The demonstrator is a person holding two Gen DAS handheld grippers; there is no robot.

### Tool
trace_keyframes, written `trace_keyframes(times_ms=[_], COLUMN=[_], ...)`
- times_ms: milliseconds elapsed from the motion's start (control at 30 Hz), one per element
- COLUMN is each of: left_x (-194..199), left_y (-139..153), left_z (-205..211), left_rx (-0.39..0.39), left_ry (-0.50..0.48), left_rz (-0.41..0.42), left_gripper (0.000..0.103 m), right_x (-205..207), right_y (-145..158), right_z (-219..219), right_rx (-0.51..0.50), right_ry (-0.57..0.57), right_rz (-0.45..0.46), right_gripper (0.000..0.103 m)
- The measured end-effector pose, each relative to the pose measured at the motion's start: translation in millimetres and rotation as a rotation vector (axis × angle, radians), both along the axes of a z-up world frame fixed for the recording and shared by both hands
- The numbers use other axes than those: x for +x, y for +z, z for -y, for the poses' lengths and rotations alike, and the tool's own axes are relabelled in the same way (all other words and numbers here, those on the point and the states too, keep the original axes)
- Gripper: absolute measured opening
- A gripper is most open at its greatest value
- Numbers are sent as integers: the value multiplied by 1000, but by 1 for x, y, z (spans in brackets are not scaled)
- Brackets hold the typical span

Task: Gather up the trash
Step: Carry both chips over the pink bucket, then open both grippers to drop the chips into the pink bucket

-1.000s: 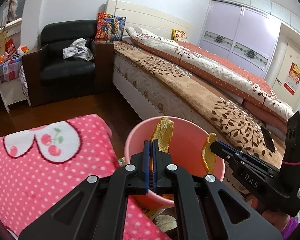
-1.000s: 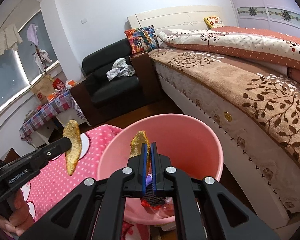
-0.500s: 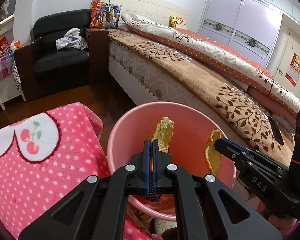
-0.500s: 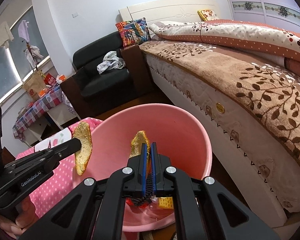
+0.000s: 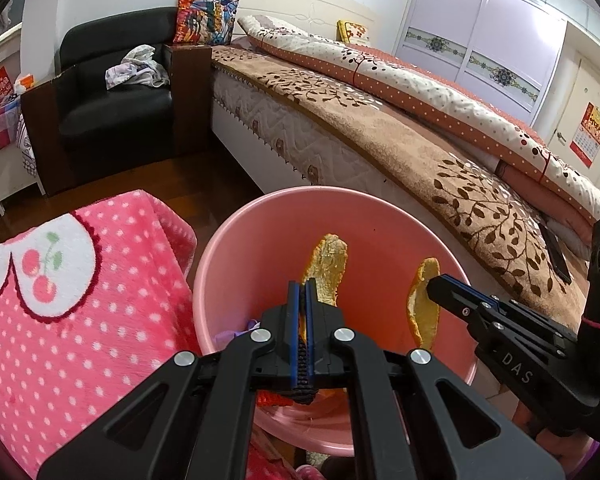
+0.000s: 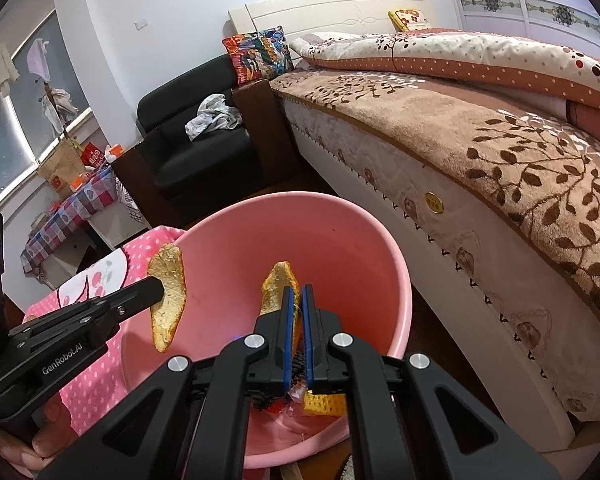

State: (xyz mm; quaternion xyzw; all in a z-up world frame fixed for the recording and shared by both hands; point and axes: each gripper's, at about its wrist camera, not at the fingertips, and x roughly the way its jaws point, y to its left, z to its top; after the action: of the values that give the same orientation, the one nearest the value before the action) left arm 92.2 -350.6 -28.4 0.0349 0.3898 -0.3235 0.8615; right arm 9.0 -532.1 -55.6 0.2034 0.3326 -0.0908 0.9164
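- Pink plastic bucket [image 5: 236, 264] stands on the floor between a polka-dot blanket [image 5: 80, 320] and the bed [image 5: 380, 148], serving as the bin for the trash collection.
- Left tool [image 5: 304, 304] is clamped shut on a strip of orange peel [image 5: 330, 268], which sticks up from the pads and hangs over the mouth of the bucket.
- Right tool [image 6: 296, 312] is likewise closed on a second peel [image 6: 278, 286], also poised above the bucket's opening; in the left wrist view it appears at the right, its peel just inside the rim.
- Scraps already lie at the bottom of the bucket, including another yellow piece [image 6: 324, 404] and some reddish wrapper, so the task looks well under way.
- Judged from this, the step in hand is the drop: both peels sit over the opening, so letting go should land them inside.
- Best done by keeping each tool well within the rim line, then opening the jaws fully; a peel this thin and tacky may cling to a ribbed pad, so a slight downward tilt or shake may be called for.
- Left peel sits nearer the blanket side of the rim in the right wrist view; nudging it toward the centre first would lower the chance of it landing on the blanket.
- Opening one tool at a time would make a stuck piece easier to spot.
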Motion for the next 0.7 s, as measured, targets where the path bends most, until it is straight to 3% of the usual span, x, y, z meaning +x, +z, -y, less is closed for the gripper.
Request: trace_keyframes(times_ms=[300,467,700], left_x=[2,0,-5], left_y=[-5,-3,2], left_z=[0,0,-4], left_rx=[12,-1,-14], left_ry=[-5,-12,-13], left_rz=[-25,-27,-31], left_gripper=[3,36,40], right_x=[-1,-2,-5], right_y=[-3,-3,0], right_z=[1,2,1], right_rx=[0,-1,-1], right_ry=[-5,-8,-12], right_rz=[-6,-3,5], right_gripper=[4,5,7])
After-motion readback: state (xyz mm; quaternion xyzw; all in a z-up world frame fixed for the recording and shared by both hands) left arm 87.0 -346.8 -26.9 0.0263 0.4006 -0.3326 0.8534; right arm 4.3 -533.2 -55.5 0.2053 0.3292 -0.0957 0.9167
